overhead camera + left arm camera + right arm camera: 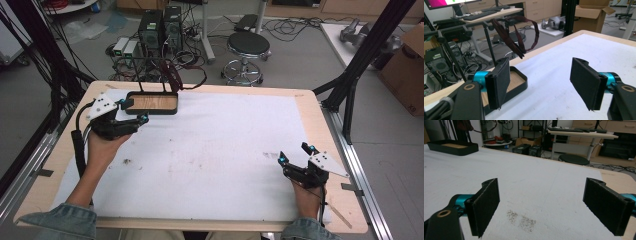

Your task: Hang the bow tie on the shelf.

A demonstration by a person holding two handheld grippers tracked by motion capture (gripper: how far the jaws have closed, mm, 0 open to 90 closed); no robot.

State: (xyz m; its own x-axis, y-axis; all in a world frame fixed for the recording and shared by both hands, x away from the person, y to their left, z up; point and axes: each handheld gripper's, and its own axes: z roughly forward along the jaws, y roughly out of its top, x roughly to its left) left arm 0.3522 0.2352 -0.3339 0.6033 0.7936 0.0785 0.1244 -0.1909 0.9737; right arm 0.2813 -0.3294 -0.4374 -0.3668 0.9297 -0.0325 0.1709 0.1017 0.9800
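Tray: black tray (151,103) with a wooden floor, at the far left of the white mat (210,150); nothing visible inside it.
Tray vs left gripper: just ahead of the left gripper (133,111); in the left gripper view the tray (520,82) sits right behind the left-hand jaw, too close to tell whether they touch.
Strap: dark red strap (516,35) hangs looped from a black stand (487,42) rising behind the tray, above and beyond the left gripper (546,83).
Left gripper: jaws spread wide, nothing between them; held low over the mat.
Right gripper: right gripper (296,155) near the mat's right edge, well apart from the tray; jaws wide, empty.
Right gripper view: right gripper (554,207) over bare mat; dark speckled stain (522,220) just ahead between the jaws; tray (452,147) far off to upper left.
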